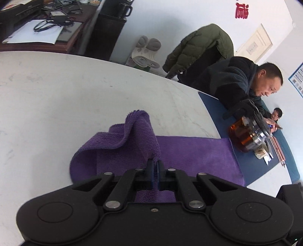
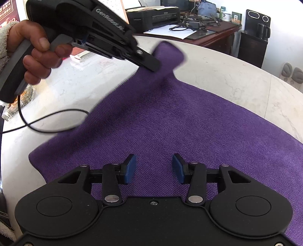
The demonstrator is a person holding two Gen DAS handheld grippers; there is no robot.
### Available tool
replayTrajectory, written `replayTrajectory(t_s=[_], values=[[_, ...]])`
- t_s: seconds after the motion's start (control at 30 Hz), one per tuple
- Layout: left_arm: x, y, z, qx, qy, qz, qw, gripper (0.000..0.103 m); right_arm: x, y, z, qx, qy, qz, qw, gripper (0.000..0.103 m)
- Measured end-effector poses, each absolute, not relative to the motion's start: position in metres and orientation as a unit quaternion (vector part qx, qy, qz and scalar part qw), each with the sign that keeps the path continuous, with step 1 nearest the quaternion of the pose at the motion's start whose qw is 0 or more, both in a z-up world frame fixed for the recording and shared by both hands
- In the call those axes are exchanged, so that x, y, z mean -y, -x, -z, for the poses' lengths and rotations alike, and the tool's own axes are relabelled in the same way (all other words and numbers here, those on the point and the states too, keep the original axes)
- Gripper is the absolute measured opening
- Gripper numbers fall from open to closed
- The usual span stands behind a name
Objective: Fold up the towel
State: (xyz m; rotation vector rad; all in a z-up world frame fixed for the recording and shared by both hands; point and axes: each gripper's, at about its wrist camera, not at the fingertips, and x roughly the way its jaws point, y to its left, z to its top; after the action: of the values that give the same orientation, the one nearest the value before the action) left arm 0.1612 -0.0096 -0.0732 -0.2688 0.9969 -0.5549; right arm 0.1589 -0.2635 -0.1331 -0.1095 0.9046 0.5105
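Towel (image 1: pixel 189 151), purple, was seen in the left wrist view lying mostly flat on the white table (image 1: pixel 56 94), with one corner lifted off the surface. That corner was pinched tight between the blue pads of the left gripper (image 1: pixel 155 170), and a fold of cloth draped back from it toward the far left. The fold was judged to be barely begun: one corner raised, nothing yet laid over. A dark blue mat (image 1: pixel 255 166) was seen just beside the towel's right edge. Red characters (image 1: pixel 242 11) were noticed on the far wall, too blurred to be read, and a poster (image 1: pixel 297 79) at the right could not be read either.

In the right wrist view, the towel (image 2: pixel 189 123) was spread across the near half of the table (image 2: pixel 246 75), its far left corner drawn up, blurred, by the left gripper (image 2: pixel 153 66), which was held in a hand (image 2: pixel 36 51). The right gripper (image 2: pixel 153 168) hovered above the near cloth with its jaws partly apart and nothing between them. All the folding was judged still left to do. Raised lettering on the left gripper's body was only partly legible, perhaps "CenRobot". A printer (image 2: pixel 153 17) on the far desk bore a small badge too small to be read.
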Motion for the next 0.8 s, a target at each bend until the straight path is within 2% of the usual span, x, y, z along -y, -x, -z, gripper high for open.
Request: replayTrajectory(t_s=[0.13,0.27,0.47,0.8], values=[[0.019,-0.157,0.089,-0.482,0.133,0.270,0.823,0.006,0.263,-0.160,0.133,-0.432,0.050,-0.244,0.867,0.043],[0.014,-0.145,0.081,-0.461,0.146,0.289,0.826,0.025,0.264,-0.159,0.133,-0.431,0.049,-0.244,0.867,0.043],[-0.010,-0.124,0.057,-0.416,0.143,0.295,0.848,0.025,0.263,-0.158,0.132,-0.430,0.050,-0.244,0.868,0.043],[-0.037,-0.127,0.075,-0.438,-0.033,0.206,0.874,0.025,0.262,-0.160,0.134,-0.430,0.051,-0.246,0.867,0.045]])
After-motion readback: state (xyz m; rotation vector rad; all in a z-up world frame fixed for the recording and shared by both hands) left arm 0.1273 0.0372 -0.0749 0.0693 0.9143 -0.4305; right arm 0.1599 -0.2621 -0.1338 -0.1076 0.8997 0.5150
